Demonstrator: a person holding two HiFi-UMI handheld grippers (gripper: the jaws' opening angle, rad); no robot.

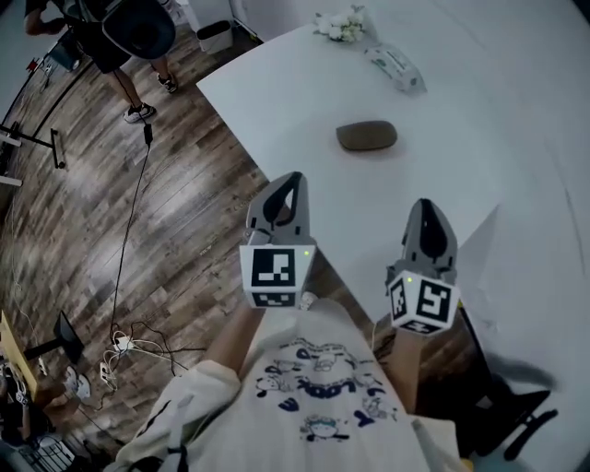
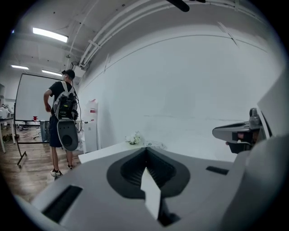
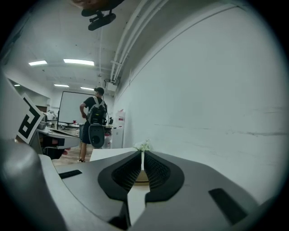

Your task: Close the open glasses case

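A brown oval glasses case (image 1: 367,135) lies on the white table (image 1: 304,101), well beyond both grippers; from the head view I cannot tell how its lid stands. My left gripper (image 1: 289,181) hovers over the table's near edge with its jaws shut and nothing between them (image 2: 145,150). To its right, my right gripper (image 1: 426,206) is also shut and empty (image 3: 142,154), at about the same distance from the case. Both point along the table toward the far wall. The case is hidden behind the jaws in the left gripper view.
White flowers (image 1: 341,25) and a wrapped packet (image 1: 395,67) lie at the table's far end. A person (image 1: 124,41) stands on the wooden floor to the left, near cables (image 1: 124,346). A dark chair base (image 1: 507,410) is at the lower right.
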